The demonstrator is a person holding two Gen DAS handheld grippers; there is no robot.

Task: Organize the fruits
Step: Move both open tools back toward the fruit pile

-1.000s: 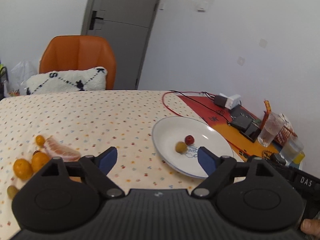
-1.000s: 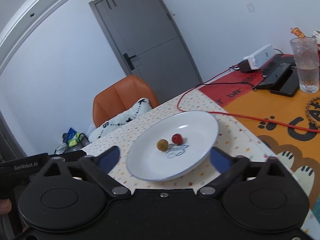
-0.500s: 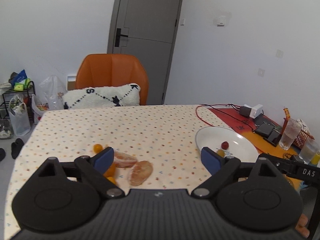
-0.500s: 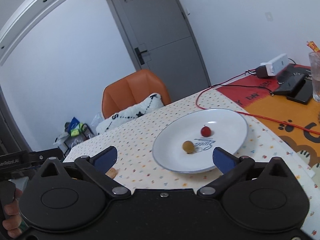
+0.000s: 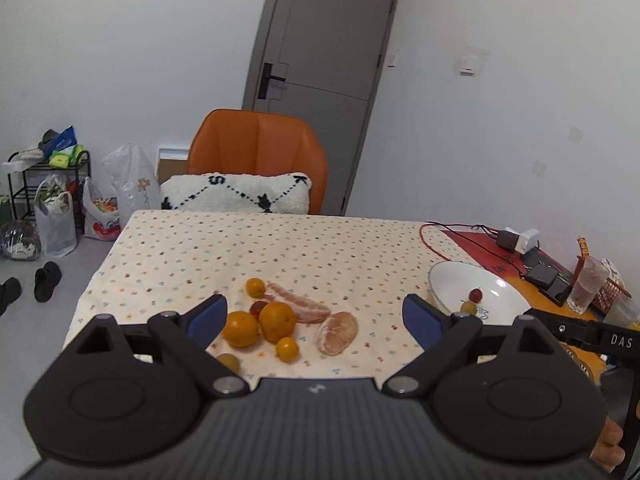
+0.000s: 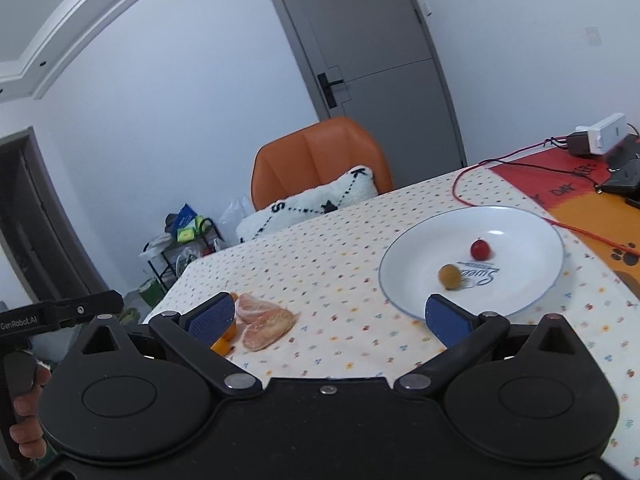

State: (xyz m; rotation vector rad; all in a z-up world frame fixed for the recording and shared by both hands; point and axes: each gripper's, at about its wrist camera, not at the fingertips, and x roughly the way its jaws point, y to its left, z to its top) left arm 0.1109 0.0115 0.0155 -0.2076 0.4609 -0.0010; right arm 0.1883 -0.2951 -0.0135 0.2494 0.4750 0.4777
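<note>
Left gripper (image 5: 316, 316) swung from plate (image 5: 440, 280) to loose fruit pile (image 5: 276, 320), now centred just beyond wide-open, empty fingers. Right gripper (image 6: 328, 316) wide open, empty, plate at right fingertip.

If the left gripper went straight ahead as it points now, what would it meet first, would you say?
Probably the pomelo segment lying between the open jaws of the left gripper, with the oranges just left of that line; depth is uncertain.

I hold my left gripper (image 5: 315, 314) and right gripper (image 6: 327, 316) level, jaws spread wide, nothing between either pair of fingers.
</note>
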